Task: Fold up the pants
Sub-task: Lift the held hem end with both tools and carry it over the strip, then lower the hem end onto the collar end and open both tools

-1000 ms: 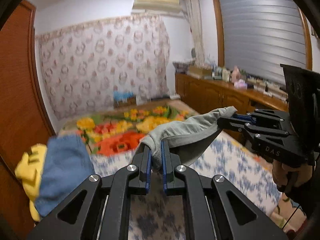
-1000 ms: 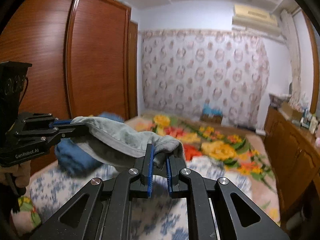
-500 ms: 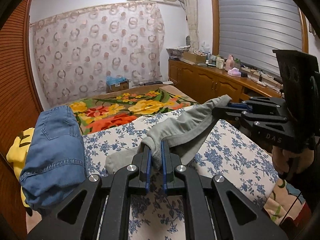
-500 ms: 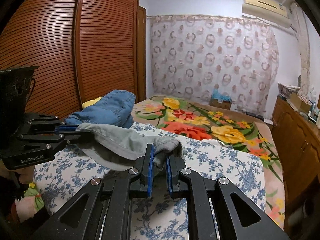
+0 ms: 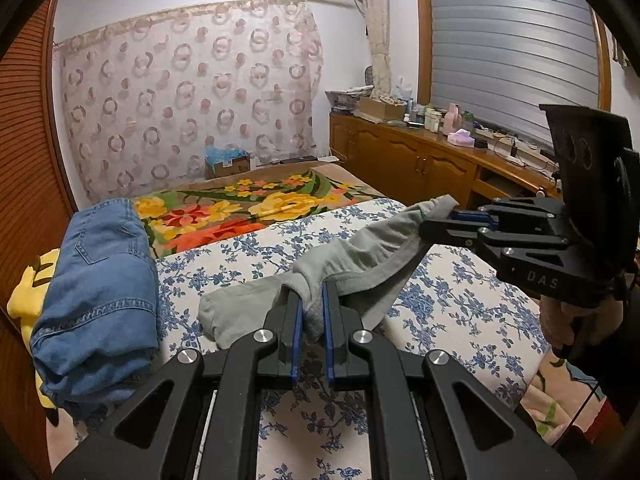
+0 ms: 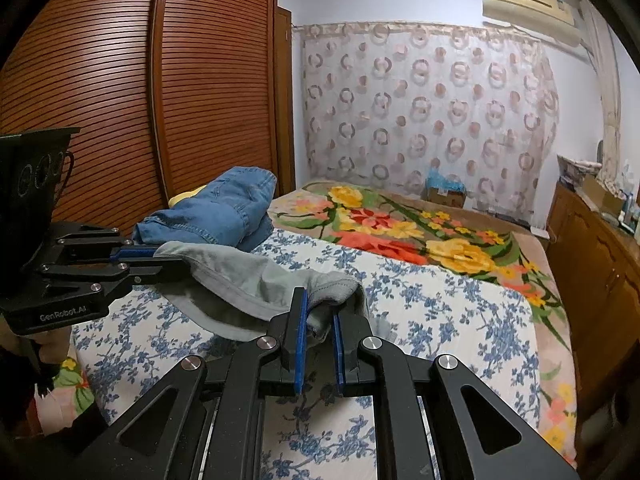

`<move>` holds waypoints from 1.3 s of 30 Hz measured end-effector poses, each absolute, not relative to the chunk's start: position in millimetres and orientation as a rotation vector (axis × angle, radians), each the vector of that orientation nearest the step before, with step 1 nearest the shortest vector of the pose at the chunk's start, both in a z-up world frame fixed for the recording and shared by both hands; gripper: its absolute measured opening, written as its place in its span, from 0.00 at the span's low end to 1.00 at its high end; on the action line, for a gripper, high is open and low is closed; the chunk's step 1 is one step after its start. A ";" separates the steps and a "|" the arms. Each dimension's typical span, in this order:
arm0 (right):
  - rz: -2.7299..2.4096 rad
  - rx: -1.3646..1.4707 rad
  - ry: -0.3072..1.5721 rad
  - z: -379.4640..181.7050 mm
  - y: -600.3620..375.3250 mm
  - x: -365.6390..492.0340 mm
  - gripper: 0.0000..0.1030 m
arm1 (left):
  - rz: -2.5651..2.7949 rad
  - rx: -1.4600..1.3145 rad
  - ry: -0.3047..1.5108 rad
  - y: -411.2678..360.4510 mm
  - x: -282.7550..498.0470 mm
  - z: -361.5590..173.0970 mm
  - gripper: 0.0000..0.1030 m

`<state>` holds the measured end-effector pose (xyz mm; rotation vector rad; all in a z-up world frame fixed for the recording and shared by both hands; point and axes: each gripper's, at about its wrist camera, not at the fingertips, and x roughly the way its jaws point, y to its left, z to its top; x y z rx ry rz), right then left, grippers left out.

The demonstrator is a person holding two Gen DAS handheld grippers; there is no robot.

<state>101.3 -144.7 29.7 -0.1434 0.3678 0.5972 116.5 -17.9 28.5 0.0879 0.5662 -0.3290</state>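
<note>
Two grippers on show, the left gripper (image 5: 311, 312) and the right gripper (image 6: 320, 320), sharing one pair of grey pants (image 5: 360, 252). One folded pair of blue jeans (image 5: 100, 288) sits on the bed, one yellow plush toy (image 5: 30, 284) beneath it. One flowered blanket (image 5: 248, 212), one blue-flowered sheet (image 5: 460, 304), one air conditioner (image 6: 528, 0), one ringed curtain (image 6: 420, 112).

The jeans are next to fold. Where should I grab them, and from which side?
Take the jeans by the stitched hem edge at the near end, coming from the bed's near side. They lie bunched lengthwise against the wardrobe, so that edge is the exposed one.
</note>
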 end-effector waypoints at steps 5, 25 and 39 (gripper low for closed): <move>0.603 -0.132 0.380 25.3 -144.4 96.6 0.11 | -0.341 0.082 0.573 -18.7 109.0 23.3 0.09; 0.637 -0.070 0.481 -8.9 -145.0 54.5 0.11 | -0.385 0.062 0.654 -24.2 56.6 -22.8 0.09; 0.645 -0.011 0.525 -23.0 -147.9 45.6 0.11 | -0.382 0.039 0.680 -19.4 48.0 -35.4 0.09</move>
